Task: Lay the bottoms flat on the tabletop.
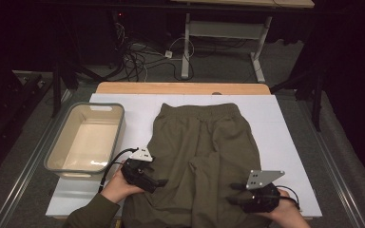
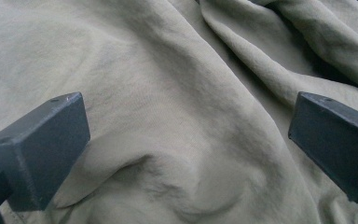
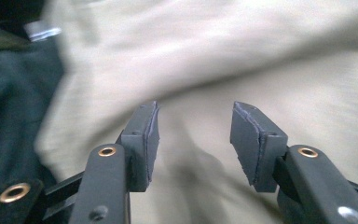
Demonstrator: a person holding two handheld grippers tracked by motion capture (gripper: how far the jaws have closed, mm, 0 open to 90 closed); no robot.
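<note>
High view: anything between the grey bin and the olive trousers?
Bare white table cover only, in the high view, between the bin and the trousers; nearer the person, the left gripper sits at the trousers' edge.

1. The olive trousers [image 1: 202,152] are running off the bottom edge of the high view, so their lower end is being cut off.
2. The right gripper [image 1: 235,192] is showing dark against the cloth there, and its jaw gap is too small to judge.
3. The right gripper view is smearing with motion blur; the cloth's folds are unreadable.
4. The left gripper [image 2: 186,140] is having both jaws cropped by the picture's edges.
5. The person's forearms are being cut off at the bottom.
</note>
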